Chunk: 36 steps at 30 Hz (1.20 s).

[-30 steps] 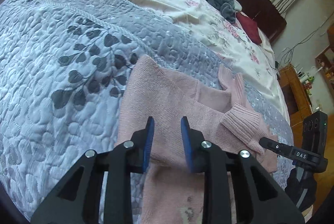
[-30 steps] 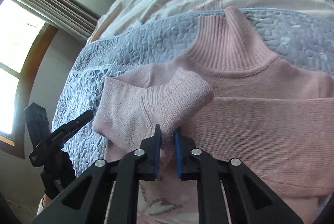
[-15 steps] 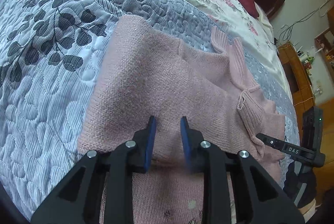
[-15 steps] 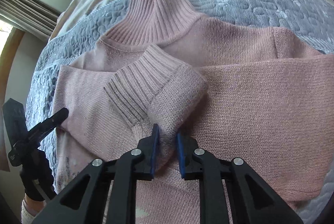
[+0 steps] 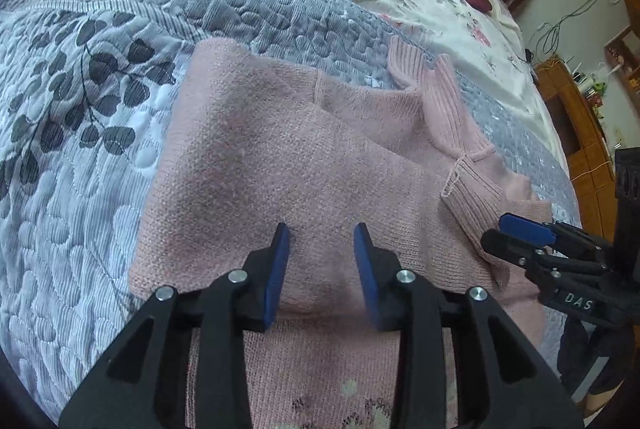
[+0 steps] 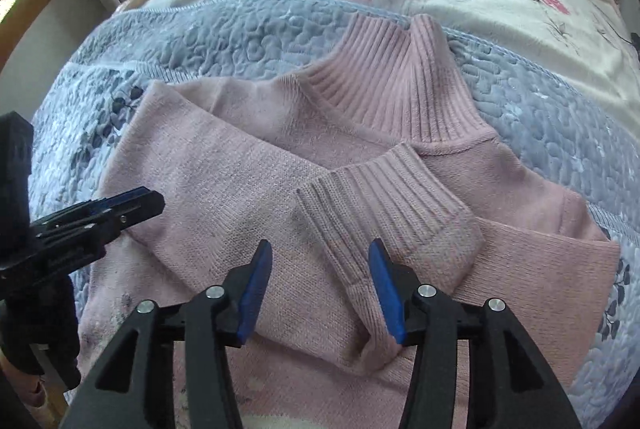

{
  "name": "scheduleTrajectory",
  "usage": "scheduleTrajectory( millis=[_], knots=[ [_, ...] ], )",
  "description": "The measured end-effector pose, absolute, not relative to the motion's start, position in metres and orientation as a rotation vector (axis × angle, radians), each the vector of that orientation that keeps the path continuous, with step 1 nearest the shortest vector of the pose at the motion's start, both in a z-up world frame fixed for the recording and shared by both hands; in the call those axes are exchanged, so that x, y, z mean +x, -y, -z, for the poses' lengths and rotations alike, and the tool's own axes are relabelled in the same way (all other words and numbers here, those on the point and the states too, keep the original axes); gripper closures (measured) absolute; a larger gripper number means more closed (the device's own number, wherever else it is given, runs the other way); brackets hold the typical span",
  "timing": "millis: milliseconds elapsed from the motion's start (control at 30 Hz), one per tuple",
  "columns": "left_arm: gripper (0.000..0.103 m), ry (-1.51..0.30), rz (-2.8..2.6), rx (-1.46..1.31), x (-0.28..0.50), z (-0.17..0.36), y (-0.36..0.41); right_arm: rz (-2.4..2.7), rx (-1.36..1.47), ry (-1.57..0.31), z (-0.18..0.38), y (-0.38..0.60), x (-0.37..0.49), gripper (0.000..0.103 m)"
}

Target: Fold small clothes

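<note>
Right now the left tool has its two blue fingers apart, with nothing between them. It hangs low over the soft pink knitted sweater. The right tool is spread wide too, and it grips nothing. The ribbed pink sleeve cuff lies just in front of it, loose on the sweater's chest.

The sweater lies flat on the grey-blue quilted blanket on the bed. Both sleeves look folded in across the body, so I think the next step is to fold the body over.

What could go wrong? The cuff sits bunched up and free. If a tool bumps it or lifts the sweater too fast, the sleeve could slide out and undo the fold. Knit is stretchy, so a pinch on only one layer could pull it crooked.

Only the right view shows the tall ribbed collar fully. Only the left view shows the wooden cabinet beside the bed.
</note>
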<state>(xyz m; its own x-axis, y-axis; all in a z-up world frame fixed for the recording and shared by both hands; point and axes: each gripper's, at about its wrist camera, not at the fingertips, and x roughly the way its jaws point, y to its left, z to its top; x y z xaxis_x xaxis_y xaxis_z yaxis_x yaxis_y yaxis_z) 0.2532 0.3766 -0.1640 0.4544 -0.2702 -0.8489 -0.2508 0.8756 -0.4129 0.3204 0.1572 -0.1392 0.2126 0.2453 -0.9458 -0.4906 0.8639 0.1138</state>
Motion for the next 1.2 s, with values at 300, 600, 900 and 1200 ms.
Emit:
scheduleTrajectory(
  millis=[300,600,900,1200],
  knots=[
    [0.07,-1.115,0.014,-0.553,0.253,0.173,-0.378,-0.459,-0.115,-1.258,0.147,-0.135,0.332,0.094],
    [0.07,-1.11,-0.001,-0.541,0.254,0.174,-0.374,-0.391,0.164,-1.165,0.1,-0.025,0.31,0.094],
    [0.07,-1.117,-0.008,-0.509,0.258,0.174,-0.372,-0.31,0.251,-1.29,0.146,0.045,0.289,0.094],
    [0.067,-1.09,-0.004,-0.46,0.261,0.146,-0.357,-0.341,0.256,-1.179,0.108,0.053,0.29,0.086]
  ],
)
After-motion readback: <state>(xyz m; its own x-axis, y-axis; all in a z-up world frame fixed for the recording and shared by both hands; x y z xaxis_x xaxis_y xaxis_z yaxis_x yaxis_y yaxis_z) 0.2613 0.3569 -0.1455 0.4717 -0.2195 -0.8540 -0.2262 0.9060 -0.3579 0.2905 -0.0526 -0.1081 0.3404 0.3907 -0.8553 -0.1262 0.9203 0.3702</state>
